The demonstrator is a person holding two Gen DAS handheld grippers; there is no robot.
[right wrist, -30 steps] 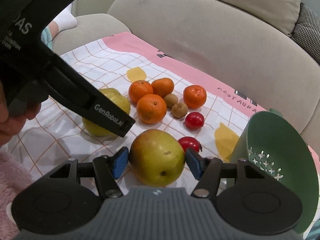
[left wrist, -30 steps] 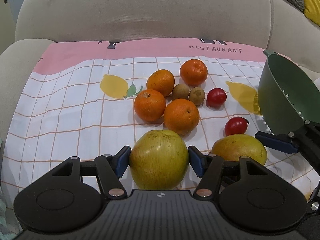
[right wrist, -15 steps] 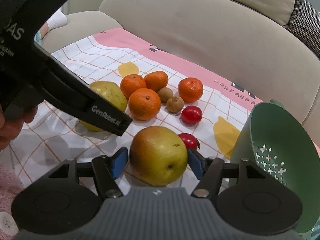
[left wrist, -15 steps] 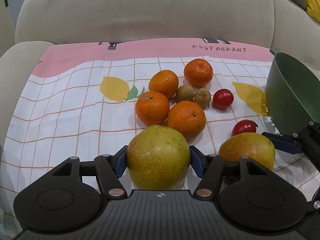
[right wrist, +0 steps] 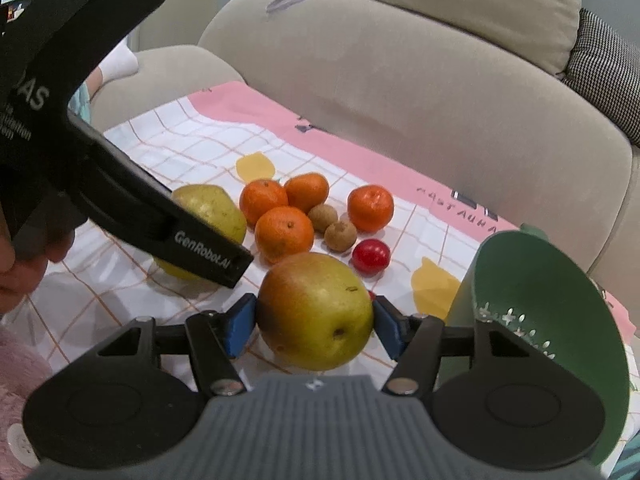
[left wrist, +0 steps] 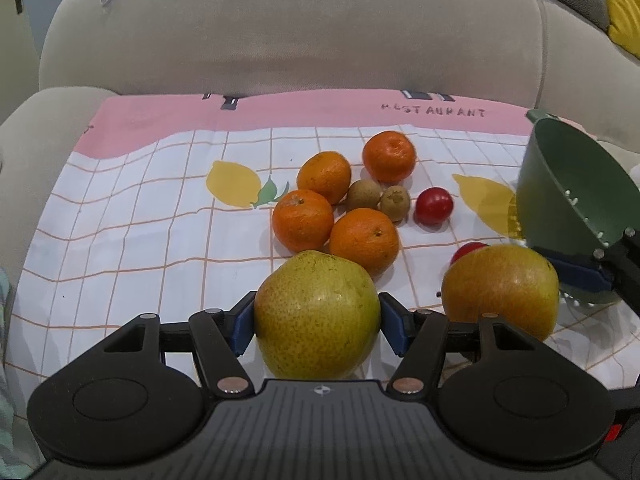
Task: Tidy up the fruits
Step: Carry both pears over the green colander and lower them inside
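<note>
I have left gripper (left wrist: 318, 322) pinching green-yellow pear (left wrist: 317, 314), blue pads pressed on both its sides, above checked cloth (left wrist: 140, 216); right gripper (right wrist: 314, 322) clamped same way on reddish pear (right wrist: 316, 310). I see four tangerines (left wrist: 303, 220), two small brown fruits, red tomatoes beyond; green colander (right wrist: 560, 280) tilted at my right

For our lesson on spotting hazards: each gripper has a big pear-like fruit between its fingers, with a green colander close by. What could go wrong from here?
1. The left gripper and right gripper pinch the yellow-green pear and the reddish pear only at their round sides; either might slip or bruise.
2. The grippers sit close together and could collide.
3. The green colander stands tilted beside the right gripper; a bump could tip it.
</note>
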